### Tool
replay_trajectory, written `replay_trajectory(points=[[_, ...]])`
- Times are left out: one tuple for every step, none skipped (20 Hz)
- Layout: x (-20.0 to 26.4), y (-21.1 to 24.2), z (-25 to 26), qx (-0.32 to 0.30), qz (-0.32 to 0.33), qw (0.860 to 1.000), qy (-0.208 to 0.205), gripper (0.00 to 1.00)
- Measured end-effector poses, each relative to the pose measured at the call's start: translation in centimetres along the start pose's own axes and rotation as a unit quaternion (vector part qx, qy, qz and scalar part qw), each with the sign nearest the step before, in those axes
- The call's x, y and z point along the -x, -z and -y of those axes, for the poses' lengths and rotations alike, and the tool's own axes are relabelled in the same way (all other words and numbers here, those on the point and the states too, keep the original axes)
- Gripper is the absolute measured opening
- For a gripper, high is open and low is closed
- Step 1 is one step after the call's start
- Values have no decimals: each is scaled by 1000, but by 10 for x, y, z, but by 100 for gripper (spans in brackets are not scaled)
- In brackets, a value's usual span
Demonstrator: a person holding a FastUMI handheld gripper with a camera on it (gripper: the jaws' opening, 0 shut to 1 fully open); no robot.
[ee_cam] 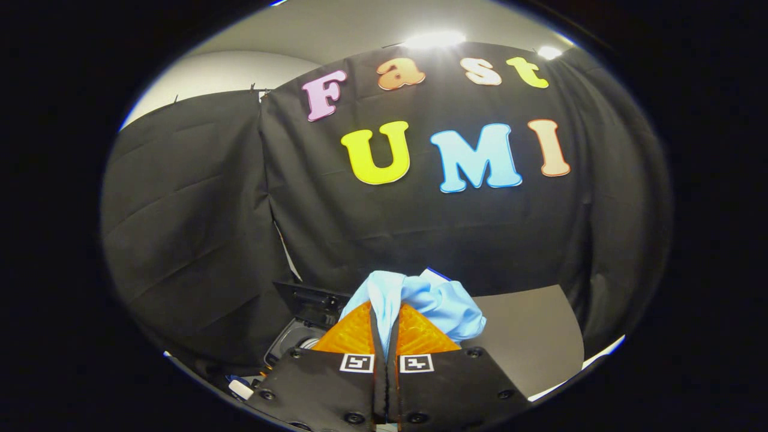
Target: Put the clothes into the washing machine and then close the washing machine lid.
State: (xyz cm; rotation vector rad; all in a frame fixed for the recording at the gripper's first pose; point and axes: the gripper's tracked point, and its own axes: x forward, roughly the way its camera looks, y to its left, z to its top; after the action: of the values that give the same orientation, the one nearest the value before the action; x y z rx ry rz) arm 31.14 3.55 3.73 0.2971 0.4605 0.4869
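Clothes (pixel 420 300) pinched in hand-held gripper (pixel 385 321)

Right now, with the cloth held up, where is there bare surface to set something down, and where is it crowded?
The gripper is shut on the light blue cloth. Free: the flat grey surface beyond the fingers on the cloth's far side, bordered by the black booth wall. Crowded: the other side, where the washing machine opening and its raised lid sit.
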Motion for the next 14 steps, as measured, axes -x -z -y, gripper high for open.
replay_trajectory(points=[[-5, 0, -12, 3, -3, 1000, -13, 2], [-10, -1, -23, 6, -6, 1000, -25, 2], [-13, -1, -36, 8, -6, 999, -38, 2], [-19, -2, -49, 10, -9, 999, -52, 2], [-23, -2, -64, 12, -11, 998, -67, 2], [-29, -3, -78, 15, -13, 997, -81, 2], [-33, -4, -92, 18, -15, 995, -95, 2], [-40, -5, -107, 21, -19, 994, -110, 2], [-45, -3, -123, 25, -21, 992, -124, 2], [-51, -2, -137, 30, -24, 990, -135, 2], [-56, 1, -154, 35, -27, 988, -146, 2], [-61, 3, -169, 37, -29, 987, -155, 2], [-66, 8, -184, 38, -32, 985, -165, 2], [-71, 11, -196, 38, -35, 984, -171, 2]])
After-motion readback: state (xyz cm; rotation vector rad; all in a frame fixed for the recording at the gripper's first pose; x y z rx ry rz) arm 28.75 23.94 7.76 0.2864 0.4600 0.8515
